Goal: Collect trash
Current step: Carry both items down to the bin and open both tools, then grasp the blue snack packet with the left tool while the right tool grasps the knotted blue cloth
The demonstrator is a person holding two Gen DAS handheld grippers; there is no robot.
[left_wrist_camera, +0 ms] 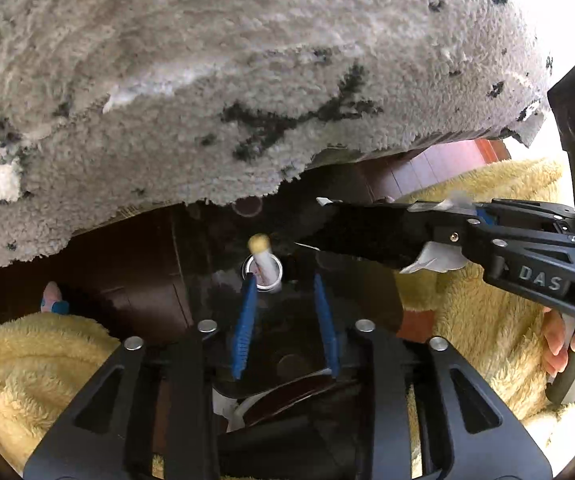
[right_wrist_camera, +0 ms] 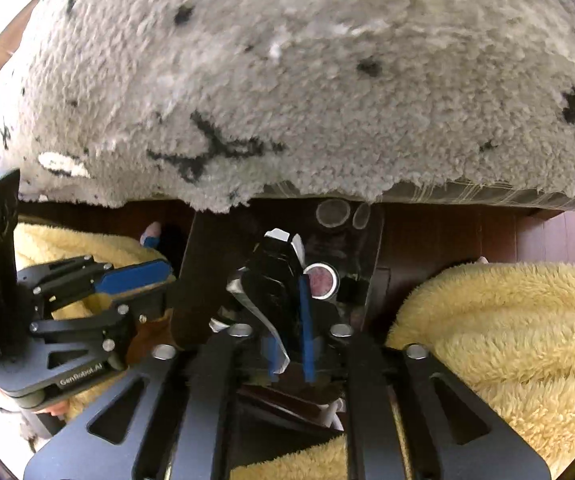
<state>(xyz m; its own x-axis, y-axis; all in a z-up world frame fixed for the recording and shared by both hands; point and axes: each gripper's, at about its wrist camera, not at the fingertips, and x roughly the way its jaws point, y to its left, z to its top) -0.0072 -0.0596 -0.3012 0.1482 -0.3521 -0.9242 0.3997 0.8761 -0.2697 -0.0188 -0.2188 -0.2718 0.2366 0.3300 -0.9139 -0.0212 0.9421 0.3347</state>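
Left gripper [left_wrist_camera: 285, 322]: nearest to us in the left wrist view; black linkage frame, ribbed blue pads, jaws parted with nothing between them. It hangs just short of the small can.

Right gripper [right_wrist_camera: 289, 320]: black frame, smooth blue pads, jaws drawn in on a black wrapper. In the left wrist view the same gripper [left_wrist_camera: 443, 236] reaches in from the right.

Black wrapper [right_wrist_camera: 275, 280]: the trash in hand; glossy, creased film, black with white edges, limp and crinkled. It sticks out forward past the fingertips and a flap hangs below them.

Yellow fleece [right_wrist_camera: 499, 320]: deep, fluffy pile on either side of the grippers, soft and rumpled.

Dark tabletop [left_wrist_camera: 147, 276]: reddish-brown, polished and reflective, hard and flat.

Small can [left_wrist_camera: 262, 276]: round, silvery rim, upright on the dark tabletop. A pale stick with a yellowish rounded tip [left_wrist_camera: 260, 252] stands in it, leaning slightly.

Grey rug [left_wrist_camera: 247, 80]: farthest; shaggy looped pile, grey with black marks, ragged edge.

Step in hand, as we judge it: one piece is collected and held by the right gripper. The can and stick look like the next item.

Next move, as we judge it: the left gripper advances to straddle the can, closing gently so the thin wall does not tip or slide on the slick surface.
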